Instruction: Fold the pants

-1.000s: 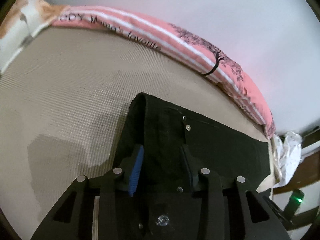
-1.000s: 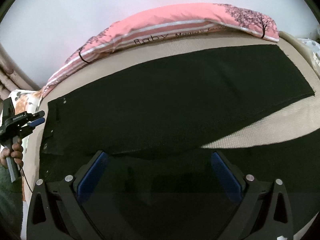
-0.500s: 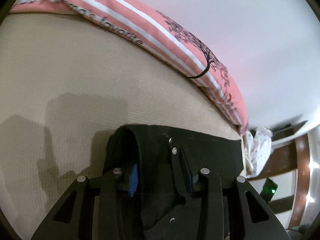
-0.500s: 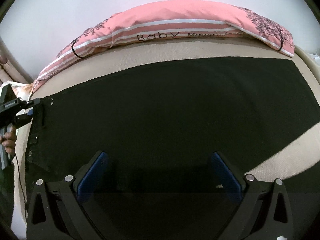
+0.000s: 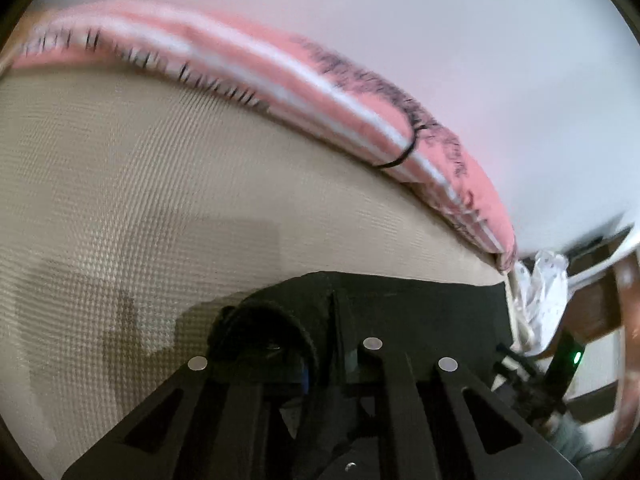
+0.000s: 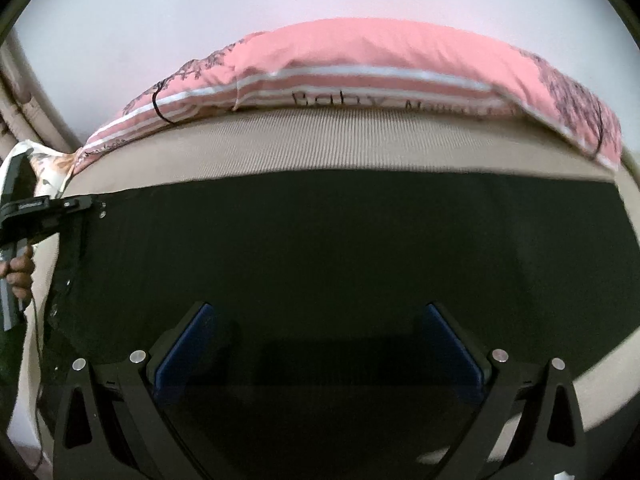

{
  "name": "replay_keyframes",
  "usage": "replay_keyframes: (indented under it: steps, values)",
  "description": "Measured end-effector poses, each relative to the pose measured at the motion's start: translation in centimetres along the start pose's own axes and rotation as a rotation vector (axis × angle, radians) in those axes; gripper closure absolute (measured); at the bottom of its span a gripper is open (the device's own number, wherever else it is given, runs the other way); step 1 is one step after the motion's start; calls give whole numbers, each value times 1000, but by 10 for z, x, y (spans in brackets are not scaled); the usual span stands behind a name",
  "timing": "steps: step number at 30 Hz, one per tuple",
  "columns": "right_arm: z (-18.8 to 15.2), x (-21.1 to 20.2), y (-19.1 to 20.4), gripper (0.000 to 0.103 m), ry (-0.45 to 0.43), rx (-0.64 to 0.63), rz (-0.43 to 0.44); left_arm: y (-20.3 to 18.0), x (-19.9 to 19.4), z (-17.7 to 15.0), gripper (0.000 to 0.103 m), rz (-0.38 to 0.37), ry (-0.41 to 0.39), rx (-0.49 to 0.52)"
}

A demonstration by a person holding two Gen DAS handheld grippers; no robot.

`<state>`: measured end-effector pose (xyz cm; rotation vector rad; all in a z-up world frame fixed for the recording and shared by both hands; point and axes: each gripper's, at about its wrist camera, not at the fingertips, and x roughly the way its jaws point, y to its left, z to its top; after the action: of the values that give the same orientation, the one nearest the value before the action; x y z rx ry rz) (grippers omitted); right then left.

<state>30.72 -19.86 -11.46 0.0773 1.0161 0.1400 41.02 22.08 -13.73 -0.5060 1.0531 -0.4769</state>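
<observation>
Black pants lie spread flat across the beige bed, filling the middle of the right wrist view. My right gripper is open, jaws wide apart just above the near part of the fabric, holding nothing. My left gripper is shut on the waistband corner of the pants, the cloth bunched over the fingers and hiding them. The left gripper also shows at the left edge of the right wrist view, clamped on the waistband corner by the rivets.
A pink striped pillow with black lettering lies along the far edge of the beige textured mattress. White cloth and dark wood furniture stand past the bed's right end. A white wall is behind.
The left gripper has carried the waistband corner further toward the pillow side, its view tilting. In the right wrist view the pants now cover the strip of bare mattress seen before.
</observation>
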Motion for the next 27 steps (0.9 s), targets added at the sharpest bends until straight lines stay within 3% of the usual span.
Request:
replay_keyframes:
  steps: [3,8,13,16,19,25,27]
  values:
    - [19,1,-5,0,-3,-61,17,-19,-15,-4,95,-23,-34,50]
    - [62,14,3,3,49,-305,206,-41,-42,-12,95,-90,-74,92]
    - [102,34,17,5,122,-468,355,-57,-68,-23,95,-171,-124,109]
    - [122,53,28,16,179,-567,418,-62,-76,-26,95,-191,-141,108]
    - [134,76,42,30,312,-652,523,-63,-79,-27,95,-194,-146,98]
    - [133,101,56,39,513,-760,676,-63,-80,-28,95,-167,-150,88]
    - [133,106,53,50,551,-762,694,-64,-80,-29,95,-157,-152,85]
